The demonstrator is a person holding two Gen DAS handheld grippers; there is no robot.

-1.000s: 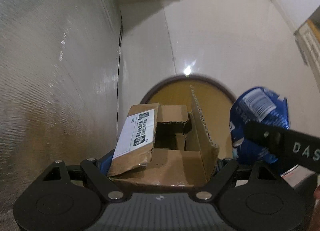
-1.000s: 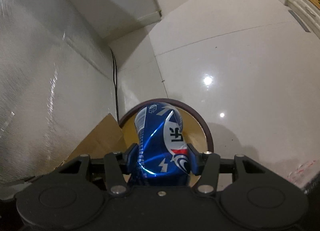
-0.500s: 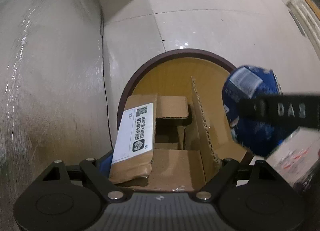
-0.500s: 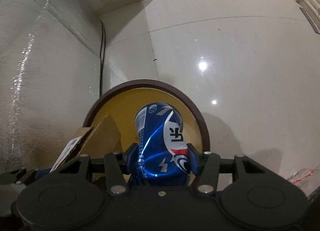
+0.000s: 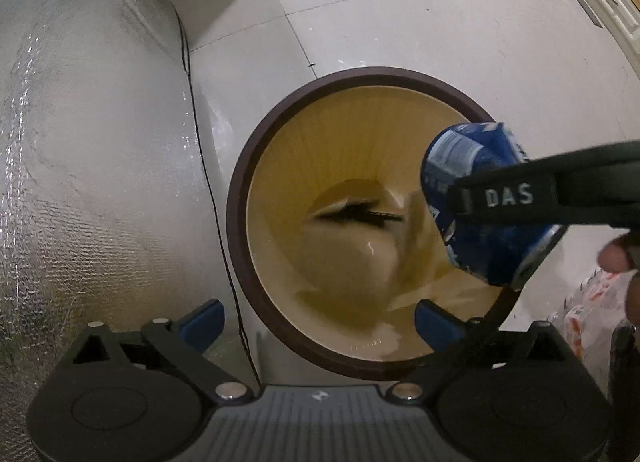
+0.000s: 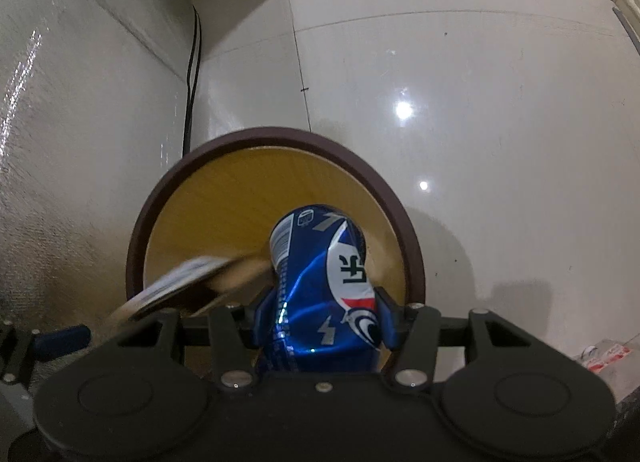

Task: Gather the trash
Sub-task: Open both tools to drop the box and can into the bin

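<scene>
Left tool (image 5: pixel 316 316) jaws just opened, nothing between them; cardboard box (image 6: pixel 188 282) is being dropped into bin (image 5: pixel 240 197). Can (image 6: pixel 320 282) is being gripped by right tool (image 6: pixel 320 322), lower centre, next for release.

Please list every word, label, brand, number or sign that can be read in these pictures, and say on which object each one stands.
"DAS": white letters on the finger of the right gripper, seen from the left wrist.
One large blue Chinese character on a white patch of the blue can; I cannot read it with certainty.
Fine print and small icons on the can: too small to read.
White label on the cardboard box: blurred, unreadable.
Red print on the plastic wrapper: unreadable.
</scene>
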